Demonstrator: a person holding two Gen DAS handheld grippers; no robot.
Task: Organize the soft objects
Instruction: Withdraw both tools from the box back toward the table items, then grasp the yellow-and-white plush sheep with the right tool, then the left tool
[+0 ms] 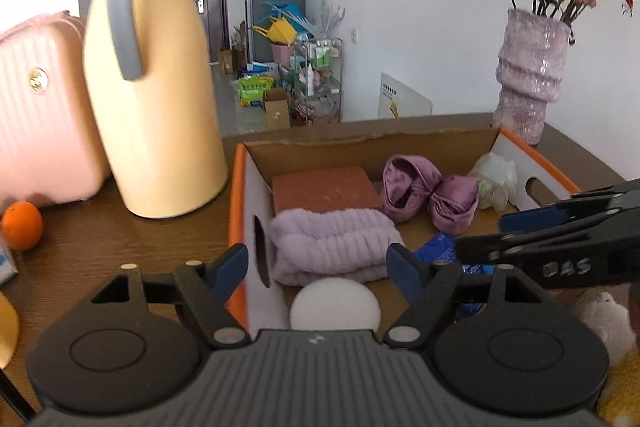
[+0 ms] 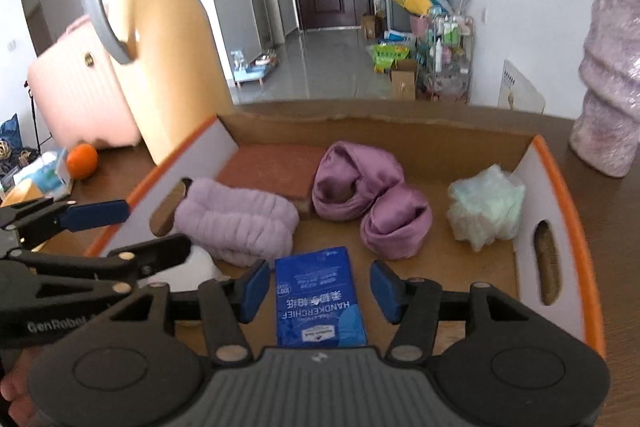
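- Two claws are poised over the near end of the cardboard box (image 2: 448, 129); both are released, nothing is gripped.
- Left claw (image 1: 318, 263): jaws wide, straddling the box's left wall, a white ball (image 1: 335, 303) sitting just below them. Risk: the outer finger could catch the wall on descent and drag or tip the box toward the yellow jug (image 1: 156, 99) standing just left of it on the desk (image 1: 120, 231).
- Right claw (image 2: 316, 287): jaws apart either side of the blue handkerchief pack (image 2: 320, 303), pads not touching it. Risk: the flat, slick pack could be pushed along the box floor instead of being pinched.
- Claws are close together; a collision is possible if both are closed or swung inward at once.
- Ball is round and smooth; it could be squeezed out sideways if gripped off-centre.
- Contents seen: lilac fluffy towel (image 2: 236, 223), folded, near-left; reddish flat pad (image 2: 272, 167) behind it; purple satin cloth (image 2: 368, 195), twisted in two lumps, centre; pale green mesh puff (image 2: 486, 205), far right.
- All soft items lie loose inside the box, none stacked neatly.
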